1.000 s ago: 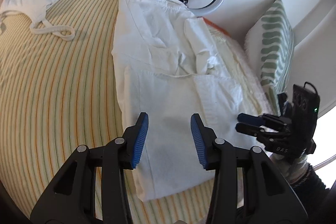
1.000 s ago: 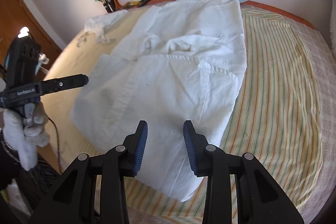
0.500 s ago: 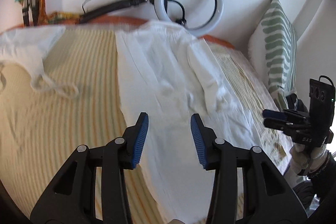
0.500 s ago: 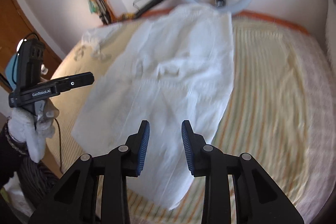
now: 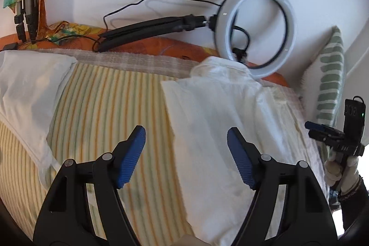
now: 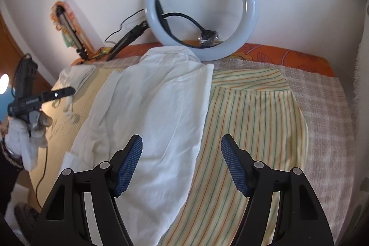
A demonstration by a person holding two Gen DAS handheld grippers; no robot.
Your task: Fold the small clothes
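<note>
A white shirt (image 5: 214,121) lies lengthwise on the striped bedcover (image 5: 103,107), its sides folded in and its collar at the far end by the wall. It also shows in the right wrist view (image 6: 152,121). My left gripper (image 5: 186,151) is open and empty, held above the shirt's left edge. My right gripper (image 6: 181,158) is open and empty, above the shirt's right edge. Each gripper shows in the other's view: the right gripper (image 5: 322,130) at the far right, the left gripper (image 6: 46,96) at the far left.
A ring light (image 5: 253,29) on a black arm leans on the wall behind the collar; it also shows in the right wrist view (image 6: 200,10). Another white garment (image 5: 25,96) lies at the left. A striped pillow (image 5: 329,84) stands at the right.
Both grippers have opened wider and tilted up toward the far end of the shirt. The shirt itself has not moved.
</note>
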